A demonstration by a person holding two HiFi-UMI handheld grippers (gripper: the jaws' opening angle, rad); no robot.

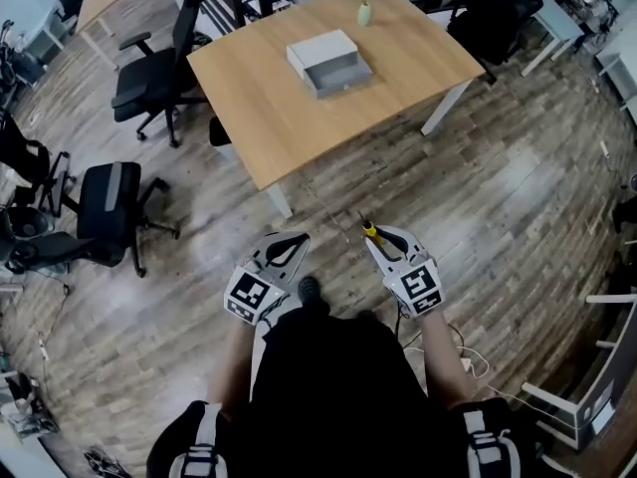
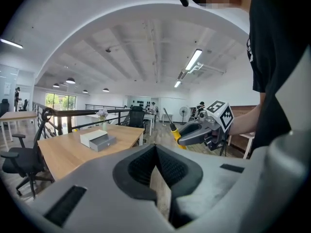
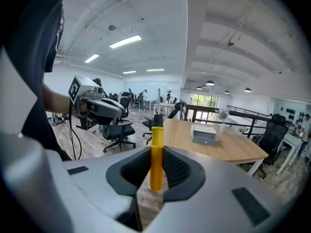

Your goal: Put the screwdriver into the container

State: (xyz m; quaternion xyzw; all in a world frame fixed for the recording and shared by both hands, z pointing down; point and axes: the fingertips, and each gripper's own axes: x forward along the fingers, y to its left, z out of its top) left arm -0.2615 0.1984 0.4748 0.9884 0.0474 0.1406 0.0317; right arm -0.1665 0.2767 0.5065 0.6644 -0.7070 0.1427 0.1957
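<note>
Yellow screwdriver handle upright, clamped between your right gripper fingers | left gripper fingers together, empty | container on surface, well ahead of both | risk: a quick swing may pivot the handle, so the tip misses the opening.

A light wooden desk is standing on the plank floor. A grey container is sitting near its middle with the drawer sticking out, and a small flower vase is standing apart near the far edge.
</note>
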